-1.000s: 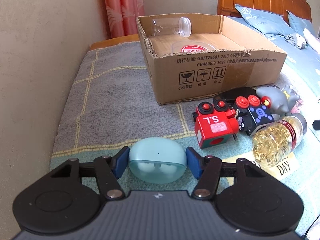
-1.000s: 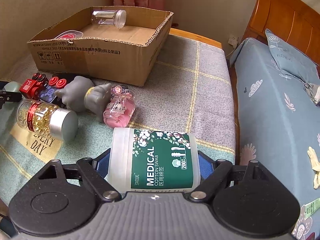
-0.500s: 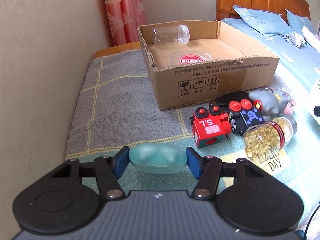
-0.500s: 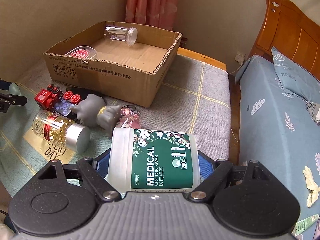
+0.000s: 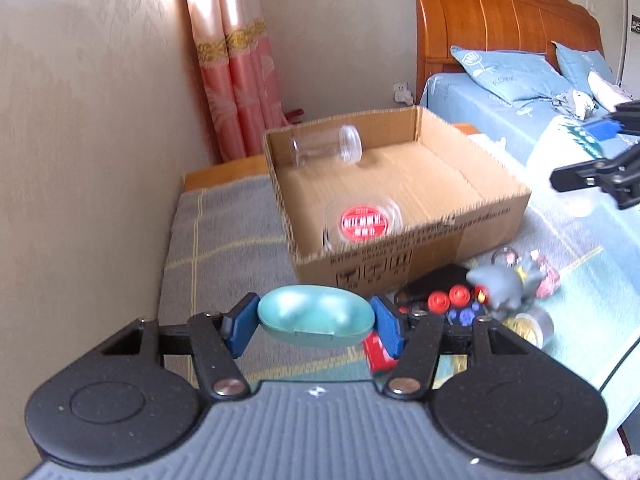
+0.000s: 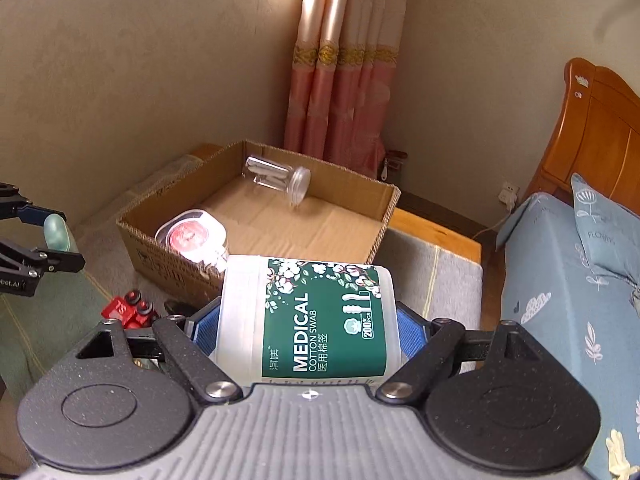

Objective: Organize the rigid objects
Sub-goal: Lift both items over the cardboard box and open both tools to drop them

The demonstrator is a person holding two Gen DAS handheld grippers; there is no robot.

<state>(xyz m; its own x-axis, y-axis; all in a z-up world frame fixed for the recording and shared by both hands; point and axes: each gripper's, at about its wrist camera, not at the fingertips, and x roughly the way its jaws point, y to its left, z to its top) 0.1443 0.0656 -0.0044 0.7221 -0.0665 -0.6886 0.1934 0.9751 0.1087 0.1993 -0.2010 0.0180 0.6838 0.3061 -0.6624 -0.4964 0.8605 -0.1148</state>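
While our left gripper (image 5: 316, 322) clamps a teal case (image 5: 315, 316) above the blanket (image 5: 224, 240), our right gripper (image 6: 308, 324) squeezes a cotton swab tub (image 6: 308, 316). Both hang in front of the cardboard box (image 6: 376, 208), where a clear jar (image 6: 278, 178) lies on its side.

Pink curtain (image 6: 340, 80), wooden headboard (image 5: 500, 32), blue pillows (image 5: 508, 72) on bed
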